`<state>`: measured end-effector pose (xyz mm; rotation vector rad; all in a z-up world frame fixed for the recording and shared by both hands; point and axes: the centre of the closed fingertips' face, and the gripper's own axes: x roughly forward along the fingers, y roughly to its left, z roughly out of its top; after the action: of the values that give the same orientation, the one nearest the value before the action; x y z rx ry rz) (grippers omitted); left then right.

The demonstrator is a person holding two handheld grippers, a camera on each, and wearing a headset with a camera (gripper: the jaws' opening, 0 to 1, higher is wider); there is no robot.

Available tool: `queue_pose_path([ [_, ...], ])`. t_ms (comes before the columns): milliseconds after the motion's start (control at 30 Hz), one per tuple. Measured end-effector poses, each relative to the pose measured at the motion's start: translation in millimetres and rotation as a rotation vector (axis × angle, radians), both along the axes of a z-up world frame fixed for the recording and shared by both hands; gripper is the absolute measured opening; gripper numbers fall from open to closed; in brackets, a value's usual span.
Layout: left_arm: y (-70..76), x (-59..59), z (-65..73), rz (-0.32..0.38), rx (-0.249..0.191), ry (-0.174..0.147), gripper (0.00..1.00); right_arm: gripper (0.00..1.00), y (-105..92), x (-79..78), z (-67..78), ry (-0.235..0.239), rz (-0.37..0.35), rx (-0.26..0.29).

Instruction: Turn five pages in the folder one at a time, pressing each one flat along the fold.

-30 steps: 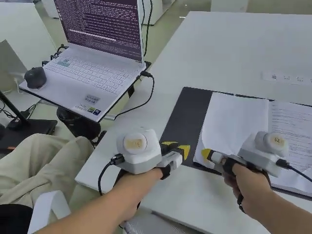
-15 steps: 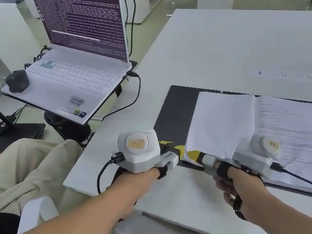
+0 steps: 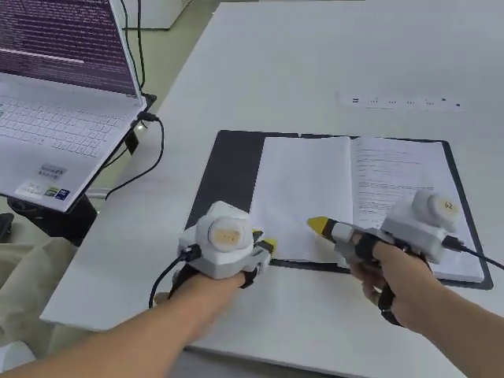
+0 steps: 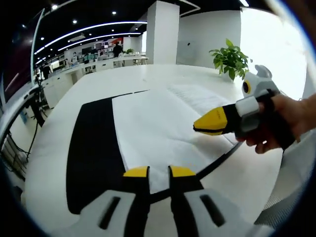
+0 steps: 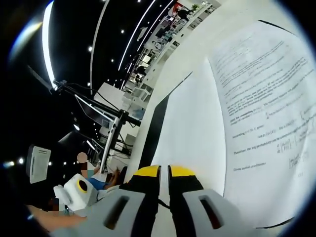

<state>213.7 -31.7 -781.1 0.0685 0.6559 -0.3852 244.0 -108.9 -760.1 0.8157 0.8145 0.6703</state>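
A black folder (image 3: 228, 169) lies open on the white table. Its left page (image 3: 303, 181) is blank and its right page (image 3: 402, 181) is printed. My left gripper (image 3: 266, 246) hovers at the folder's near edge by the blank page's lower left corner. In the left gripper view its yellow tips (image 4: 159, 173) stand shut over that edge with nothing between them. My right gripper (image 3: 319, 226) points left over the lower part of the blank page. In the right gripper view its jaws (image 5: 164, 171) are shut and empty above the blank page (image 5: 192, 128), with the printed page (image 5: 261, 89) beyond.
An open laptop (image 3: 47, 118) stands on a stand off the table's left edge, with a black cable (image 3: 150, 157) trailing onto the table. White table (image 3: 315, 63) stretches beyond the folder. A strip of small print (image 3: 402, 101) lies behind the folder.
The head camera has swung right, so the folder sits nearer the centre. My right gripper has moved from the blank page's lower left corner inward over the page. Both grippers stay shut.
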Motion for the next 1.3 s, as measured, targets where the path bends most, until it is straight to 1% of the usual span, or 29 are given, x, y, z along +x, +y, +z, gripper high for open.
queue_pose_path([
  [33,2.4,0.1,-2.7,0.01,0.016,-0.003,0.13,0.04,-3.1,4.4,-0.2,0.001,-0.006,0.001],
  [67,4.5,0.2,-5.2,0.016,0.023,-0.001,0.13,0.03,-4.8,6.7,-0.3,0.001,-0.008,0.001],
  [100,6.2,-1.2,-8.2,0.024,0.019,0.009,0.13,0.03,-7.2,9.5,-0.4,0.004,-0.013,0.001],
  [133,7.1,-2.3,-9.6,0.026,0.022,0.013,0.13,0.03,-8.6,11.2,-0.9,0.007,-0.015,0.002],
  [167,7.7,-2.4,-7.3,0.022,0.031,-0.009,0.13,0.02,-9.7,12.7,-0.9,0.009,-0.017,0.003],
  [267,7.2,-3.8,-8.2,0.012,0.051,-0.014,0.12,0.0,-14.4,19.1,-3.6,0.018,-0.024,-0.002],
  [300,7.0,-4.0,-8.0,0.007,0.063,-0.021,0.12,0.0,-16.5,23.3,-4.8,0.026,-0.03,0.002],
  [400,8.3,-2.7,-7.8,0.017,0.055,-0.019,0.12,0.0,-22.2,34.2,-5.6,0.042,-0.052,0.007],
  [467,8.0,-2.7,-7.8,0.013,0.063,-0.022,0.12,0.0,-25.9,43.0,-4.7,0.06,-0.07,0.018],
  [567,8.4,-2.8,-7.7,0.017,0.065,-0.022,0.12,0.0,-30.9,57.1,-3.7,0.07,-0.079,0.011],
  [667,8.0,-2.6,-7.5,0.019,0.065,-0.029,0.12,0.0,-37.1,73.5,-5.1,0.1,-0.109,0.012],
  [733,8.1,-2.8,-7.3,0.019,0.067,-0.033,0.12,0.0,-39.7,80.5,-6.4,0.122,-0.126,0.024],
  [767,8.6,-2.6,-7.1,0.021,0.065,-0.032,0.12,0.0,-41.3,84.1,-7.9,0.139,-0.14,0.032],
  [800,8.4,-2.6,-7.0,0.022,0.065,-0.032,0.12,0.0,-43.7,88.1,-10.3,0.166,-0.158,0.041],
  [833,8.4,-2.4,-7.1,0.022,0.065,-0.032,0.12,0.0,-45.4,91.7,-11.7,0.173,-0.169,0.049],
  [900,8.7,-1.9,-7.4,0.024,0.063,-0.031,0.12,0.0,-48.5,96.7,-16.6,0.179,-0.173,0.04],
  [933,8.6,-2.4,-7.5,0.024,0.065,-0.031,0.12,0.0,-46.6,97.5,-15.3,0.211,-0.176,0.084],
  [1033,8.9,-2.4,-7.6,0.031,0.06,-0.033,0.12,0.0,-49.6,106.5,-15.6,0.203,-0.205,0.086],
  [1167,9.4,-2.1,-7.7,0.034,0.057,-0.033,0.12,0.0,-51.8,117.9,-17.5,0.231,-0.239,0.122],
  [1300,9.6,-1.6,-8.1,0.036,0.056,-0.033,0.12,0.0,-52.4,126.3,-18.2,0.239,-0.258,0.134],
])
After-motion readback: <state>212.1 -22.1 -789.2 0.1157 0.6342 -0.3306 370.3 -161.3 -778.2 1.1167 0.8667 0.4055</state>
